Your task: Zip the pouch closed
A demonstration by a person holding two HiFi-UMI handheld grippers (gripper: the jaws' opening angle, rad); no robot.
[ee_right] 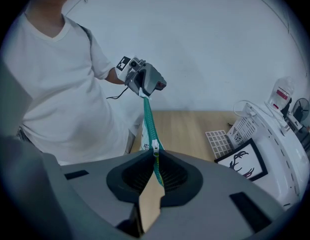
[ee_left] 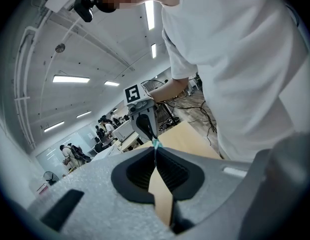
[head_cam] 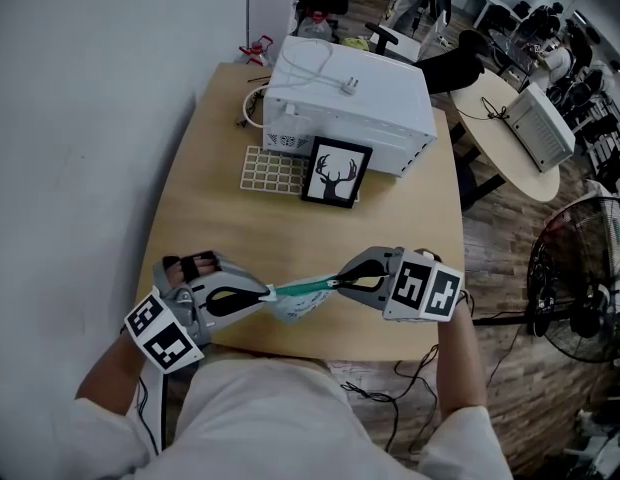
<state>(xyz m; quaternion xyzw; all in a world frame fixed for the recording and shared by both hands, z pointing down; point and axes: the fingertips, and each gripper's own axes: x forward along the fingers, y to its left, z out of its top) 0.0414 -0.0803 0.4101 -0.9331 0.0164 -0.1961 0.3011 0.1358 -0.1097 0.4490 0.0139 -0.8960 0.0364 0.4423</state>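
Head view: the left gripper (head_cam: pixel 266 293) and the right gripper (head_cam: pixel 337 285) hold a small pale fabric pouch (head_cam: pixel 298 308) stretched between them. It hangs over the near edge of the light wooden surface (head_cam: pixel 220 218), just in front of the person's white shirt. The pouch's teal zipper (ee_right: pixel 148 116) runs as a straight band from one gripper to the other, and the pouch body hangs beneath it. Left gripper view: the jaws are together, clamped on one end of the pouch, with a teal tip showing at the jaw mouth. Right gripper view: the jaws are likewise together, clamped on the teal zipper, with the white slider (ee_right: pixel 155 145) at their mouth. Farther back on the surface, well apart from the pouch, stands a white box-shaped appliance (head_cam: pixel 350 103). A black-framed picture of deer antlers (head_cam: pixel 336 173) stands upright in front of it, and a cream grid rack (head_cam: pixel 274 170) lies flat beside the frame.
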